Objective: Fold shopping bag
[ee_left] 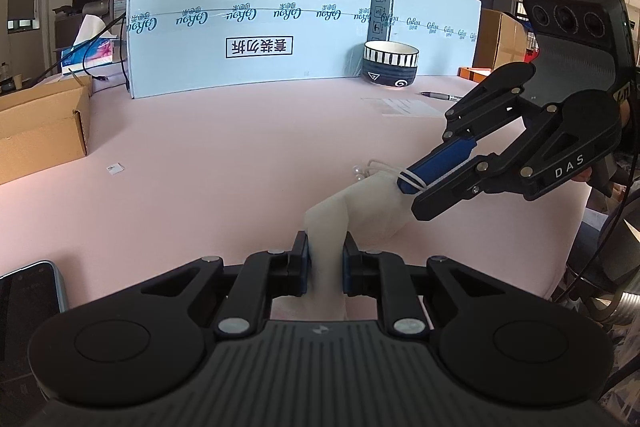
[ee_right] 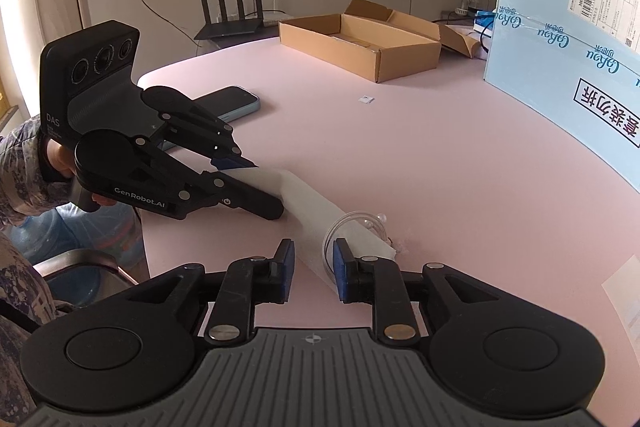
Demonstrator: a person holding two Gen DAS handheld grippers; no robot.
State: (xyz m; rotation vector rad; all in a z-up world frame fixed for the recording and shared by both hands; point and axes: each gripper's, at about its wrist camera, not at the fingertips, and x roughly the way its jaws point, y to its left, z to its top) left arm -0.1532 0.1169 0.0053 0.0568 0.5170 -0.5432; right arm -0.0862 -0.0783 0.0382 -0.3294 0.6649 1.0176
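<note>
Bag (ee_left: 360, 203) — white, rolled, slim, loop-handled

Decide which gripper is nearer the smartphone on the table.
Left. The left gripper grips the bag right beside the smartphone; the right gripper is farther along the bag.

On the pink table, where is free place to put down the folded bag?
Widest bare patch: mid table, bordered by the carton, the blue box and the bag, with only a small white scrap on it. Crowded: near the bowl, pen and papers, and by the phone.
</note>
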